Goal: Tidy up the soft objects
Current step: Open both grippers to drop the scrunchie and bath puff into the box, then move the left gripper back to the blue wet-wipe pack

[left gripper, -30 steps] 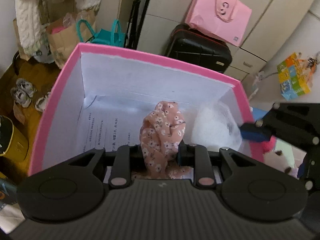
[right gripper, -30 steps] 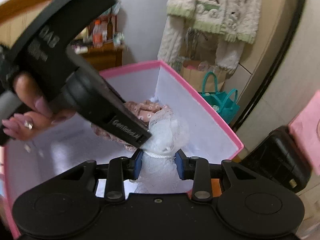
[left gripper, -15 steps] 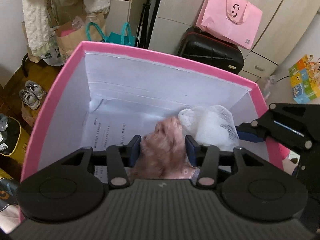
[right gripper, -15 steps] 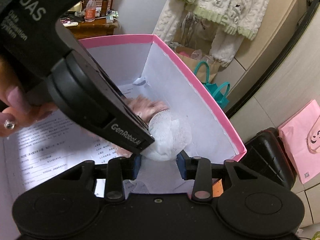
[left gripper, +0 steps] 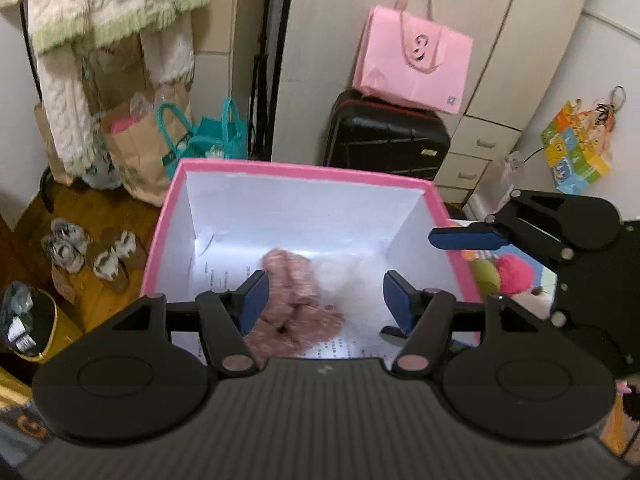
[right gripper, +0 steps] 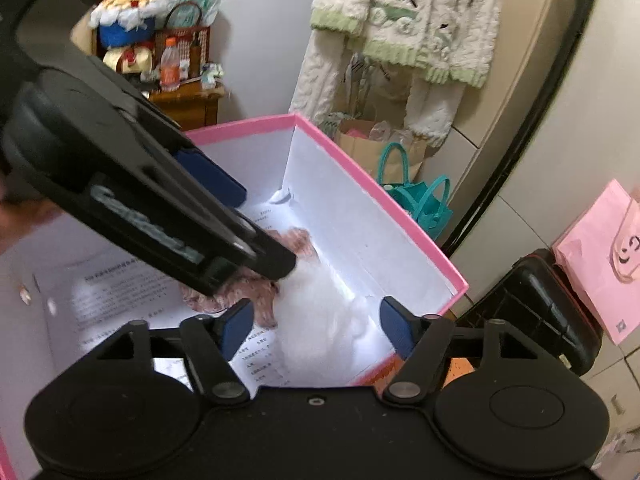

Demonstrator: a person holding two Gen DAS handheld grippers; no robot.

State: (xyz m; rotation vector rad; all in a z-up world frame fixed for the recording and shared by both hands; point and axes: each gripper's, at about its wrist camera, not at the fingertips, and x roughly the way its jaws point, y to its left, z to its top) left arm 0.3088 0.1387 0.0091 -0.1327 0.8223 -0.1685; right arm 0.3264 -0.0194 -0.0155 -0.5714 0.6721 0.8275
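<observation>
A pink floral cloth (left gripper: 294, 300) lies on the printed paper at the bottom of the pink box (left gripper: 304, 170), blurred. A white mesh cloth (left gripper: 352, 280) lies beside it on the right. My left gripper (left gripper: 324, 298) is open above the box, jaws wide, holding nothing. My right gripper (right gripper: 316, 324) is open too, over the white mesh cloth (right gripper: 320, 320) and the floral cloth (right gripper: 256, 292) in the box (right gripper: 360, 172). The left gripper's body (right gripper: 120, 184) crosses the right wrist view; the right gripper (left gripper: 560, 240) shows at the left view's right edge.
A black suitcase (left gripper: 386, 136) with a pink paper bag (left gripper: 412, 64) on it stands behind the box. Teal and brown bags (left gripper: 172, 140) and a hanging sweater (left gripper: 108, 8) are at the left. Pink and green plush toys (left gripper: 504, 272) lie right of the box.
Both grippers have opened and let go of their cloths. The floral cloth and the white mesh cloth have dropped into the box. Both grippers have risen and pulled back.
</observation>
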